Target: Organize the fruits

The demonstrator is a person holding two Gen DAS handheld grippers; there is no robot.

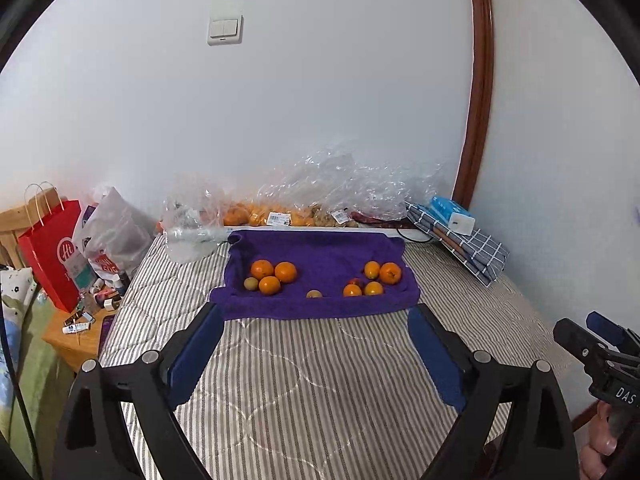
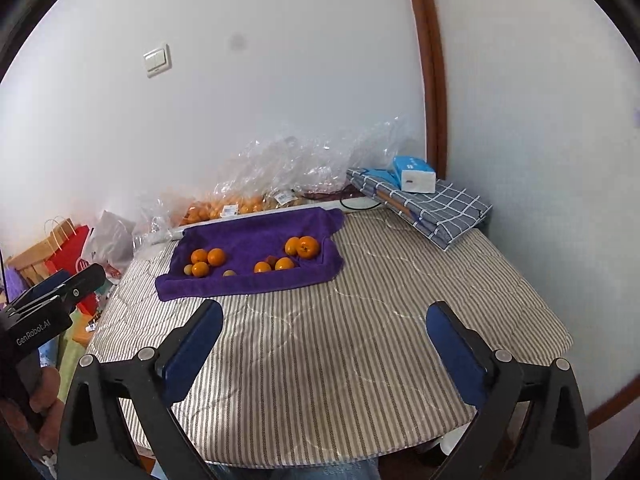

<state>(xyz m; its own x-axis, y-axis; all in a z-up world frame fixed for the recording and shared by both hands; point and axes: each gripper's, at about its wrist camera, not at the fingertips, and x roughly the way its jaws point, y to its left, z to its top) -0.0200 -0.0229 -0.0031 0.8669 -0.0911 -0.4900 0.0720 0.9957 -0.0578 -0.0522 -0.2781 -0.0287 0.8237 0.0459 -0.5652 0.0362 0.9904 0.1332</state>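
A purple towel (image 1: 320, 254) (image 2: 256, 236) lies on the striped table top. On its left side sit three oranges (image 1: 274, 274) (image 2: 208, 260) and a small yellow-green fruit (image 1: 251, 283). On its right side sit several oranges (image 1: 380, 276) (image 2: 302, 247) and a small red fruit (image 1: 355, 281). A small brownish fruit (image 1: 314, 294) (image 2: 229, 273) lies between the groups at the towel's front edge. My left gripper (image 1: 316, 314) is open and empty, in front of the towel. My right gripper (image 2: 324, 314) is open and empty, further back.
Clear plastic bags (image 1: 344, 188) with more fruit lie along the wall. A folded checked cloth (image 1: 460, 240) with a tissue pack (image 2: 414, 174) sits at the back right. A red paper bag (image 1: 52, 248) and small bottles stand on a side table at left.
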